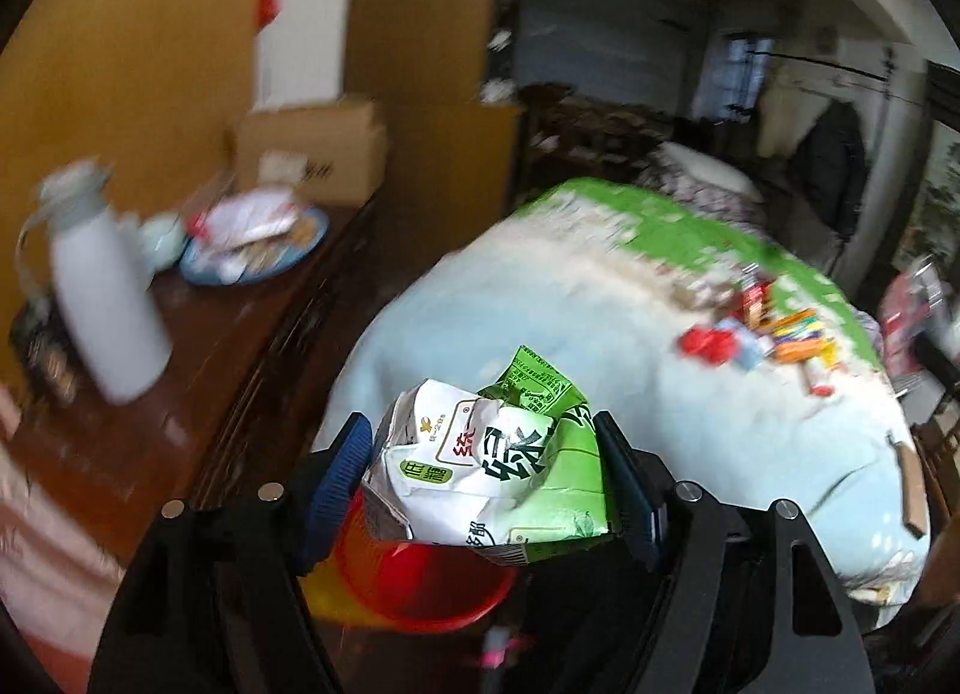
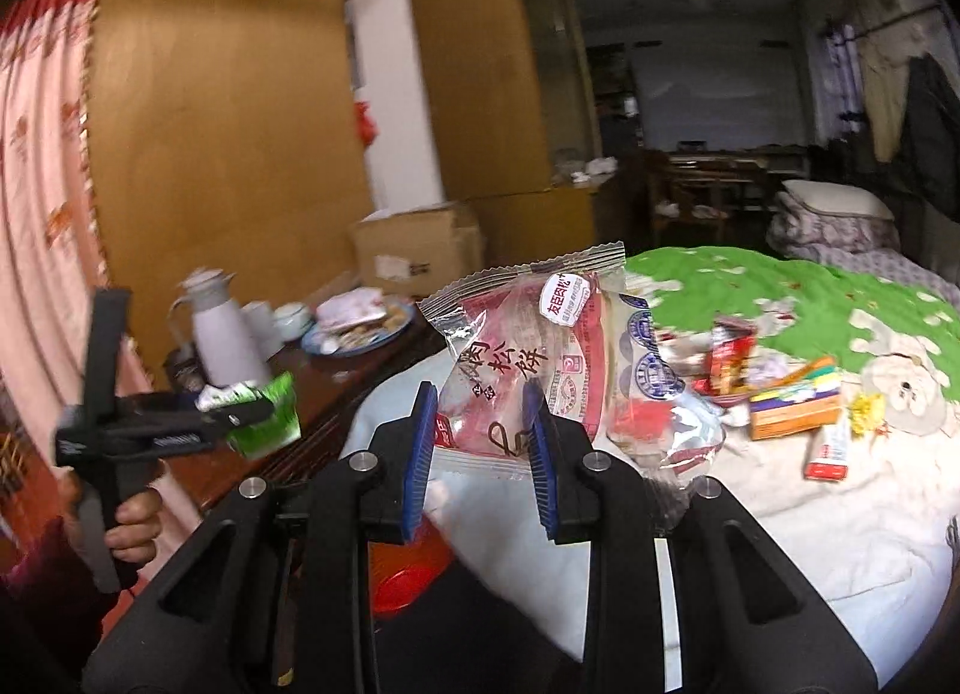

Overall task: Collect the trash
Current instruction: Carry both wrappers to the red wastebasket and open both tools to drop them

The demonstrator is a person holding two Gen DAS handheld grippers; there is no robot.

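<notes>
In the left wrist view my left gripper [image 1: 480, 427] is shut on a crumpled green and white drink carton [image 1: 480, 478], held between its blue pads above a red bin [image 1: 420, 586]. In the right wrist view my right gripper [image 2: 480, 400] is shut on a clear and red snack wrapper [image 2: 528, 346] that stands up from its pads. The left gripper [image 2: 264, 409] shows there at the left, in a person's hand [image 2: 132, 520], with the green carton [image 2: 270, 418] in it. The red bin [image 2: 408, 580] lies below. More wrappers and small boxes [image 2: 780, 394] lie on the bed [image 2: 840, 514].
A dark wooden cabinet [image 1: 228, 346] stands left of the bed, bearing a white thermos [image 1: 108, 298], a blue plate [image 1: 300, 256] with snacks and a cardboard box [image 1: 312, 154]. A pink curtain [image 2: 42, 214] hangs at the far left. Pillows [image 2: 840, 208] lie at the bed's far end.
</notes>
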